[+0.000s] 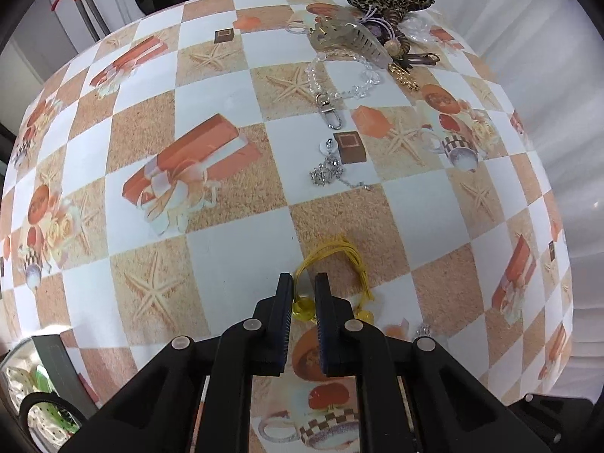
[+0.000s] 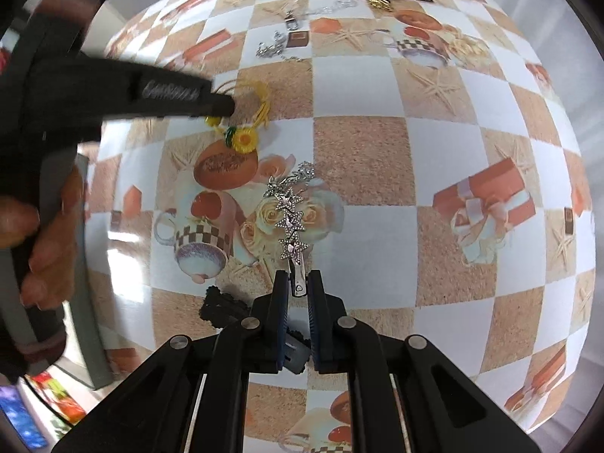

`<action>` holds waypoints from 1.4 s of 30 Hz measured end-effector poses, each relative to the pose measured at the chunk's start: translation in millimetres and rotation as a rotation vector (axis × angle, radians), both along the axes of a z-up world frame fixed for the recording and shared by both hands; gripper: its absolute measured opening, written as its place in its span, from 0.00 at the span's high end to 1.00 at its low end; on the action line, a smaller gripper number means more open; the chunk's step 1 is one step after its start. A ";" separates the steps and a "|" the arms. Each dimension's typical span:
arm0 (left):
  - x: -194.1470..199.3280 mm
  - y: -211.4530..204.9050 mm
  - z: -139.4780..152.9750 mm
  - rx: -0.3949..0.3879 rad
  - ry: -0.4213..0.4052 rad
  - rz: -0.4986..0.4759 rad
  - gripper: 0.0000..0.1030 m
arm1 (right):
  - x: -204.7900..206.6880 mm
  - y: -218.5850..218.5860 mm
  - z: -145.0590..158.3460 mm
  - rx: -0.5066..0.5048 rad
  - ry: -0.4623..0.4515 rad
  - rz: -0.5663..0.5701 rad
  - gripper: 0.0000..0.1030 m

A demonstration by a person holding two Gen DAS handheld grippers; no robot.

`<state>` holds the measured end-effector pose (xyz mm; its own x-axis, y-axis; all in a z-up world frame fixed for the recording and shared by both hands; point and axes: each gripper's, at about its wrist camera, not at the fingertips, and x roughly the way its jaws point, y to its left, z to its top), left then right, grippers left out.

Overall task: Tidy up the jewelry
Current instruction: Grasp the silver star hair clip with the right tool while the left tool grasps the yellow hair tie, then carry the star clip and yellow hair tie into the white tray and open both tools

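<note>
My left gripper is nearly shut around a yellow cord bracelet with a yellow bead between the fingers, low over the table. In the right wrist view the same bracelet shows with its sunflower charm, the left gripper's fingers on it. My right gripper is shut on a silver star hair clip, holding its plain end; the stars point away from me. A black lace piece lies under my right fingers.
A pile of jewelry and hair clips lies at the table's far edge. A clear bead chain with clasp and a rhinestone chain lie mid-table. A grey box edge stands at the left.
</note>
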<state>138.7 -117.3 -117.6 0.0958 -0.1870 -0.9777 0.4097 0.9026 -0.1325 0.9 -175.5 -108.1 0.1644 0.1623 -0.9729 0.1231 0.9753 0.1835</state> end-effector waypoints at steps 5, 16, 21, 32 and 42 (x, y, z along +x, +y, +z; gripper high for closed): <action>-15.9 21.2 13.1 -0.017 -0.003 0.016 0.85 | -0.4 -27.0 3.1 0.081 0.009 -0.072 0.90; -38.5 58.5 42.3 -0.058 -0.011 0.074 0.85 | -3.0 -50.4 24.7 0.109 0.003 -0.093 0.90; -54.4 83.3 62.4 -0.082 -0.026 0.105 0.85 | -3.3 -39.3 36.2 0.108 -0.008 -0.080 0.90; -83.7 147.4 97.6 -0.118 -0.055 0.199 0.85 | 1.3 0.2 65.1 0.109 -0.031 -0.006 0.90; -115.7 221.0 118.2 -0.123 -0.072 0.311 0.85 | 16.3 65.4 93.5 0.132 -0.055 0.148 0.90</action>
